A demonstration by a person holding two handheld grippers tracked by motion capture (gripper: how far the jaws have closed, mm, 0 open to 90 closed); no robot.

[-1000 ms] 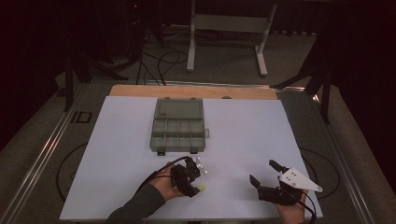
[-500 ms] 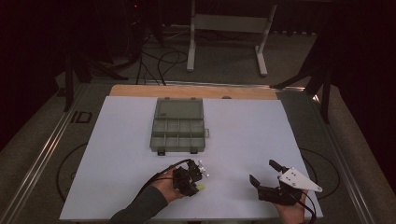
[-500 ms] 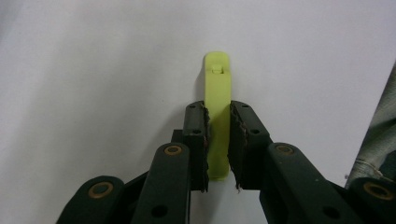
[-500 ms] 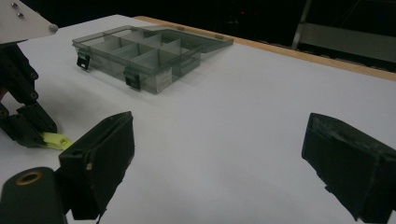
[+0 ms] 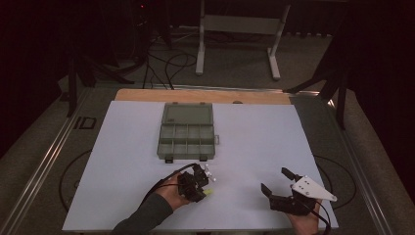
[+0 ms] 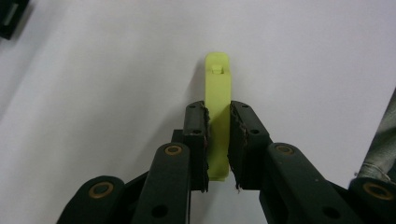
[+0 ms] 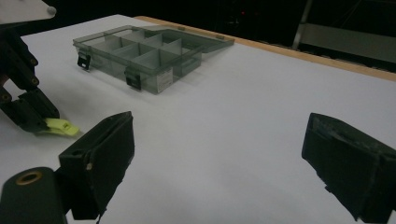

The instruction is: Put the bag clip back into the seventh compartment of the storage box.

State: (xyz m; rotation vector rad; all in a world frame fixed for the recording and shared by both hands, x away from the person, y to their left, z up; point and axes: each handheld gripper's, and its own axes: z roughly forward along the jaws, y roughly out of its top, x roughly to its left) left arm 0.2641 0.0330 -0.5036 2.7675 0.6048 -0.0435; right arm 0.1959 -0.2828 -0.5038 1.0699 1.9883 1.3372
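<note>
A small yellow-green plastic piece lies on the white sheet, and my left gripper is shut on its middle, pads pressing both sides. From above, that gripper sits near the sheet's front edge with the yellow-green piece poking out to the right. My right gripper rests at the front right, open with nothing between its jaws. In the right gripper view, its own gripper stands wide apart, and the left gripper with the yellow-green piece is at far left.
A grey-green compartment box with its lid folded back stands at the sheet's middle, beyond both hands; its box wall faces the right gripper. The wooden table edge runs along the back, with a metal stand behind.
The left hand has shifted very slightly at the yellow-green piece. The right hand has stayed where it was.
</note>
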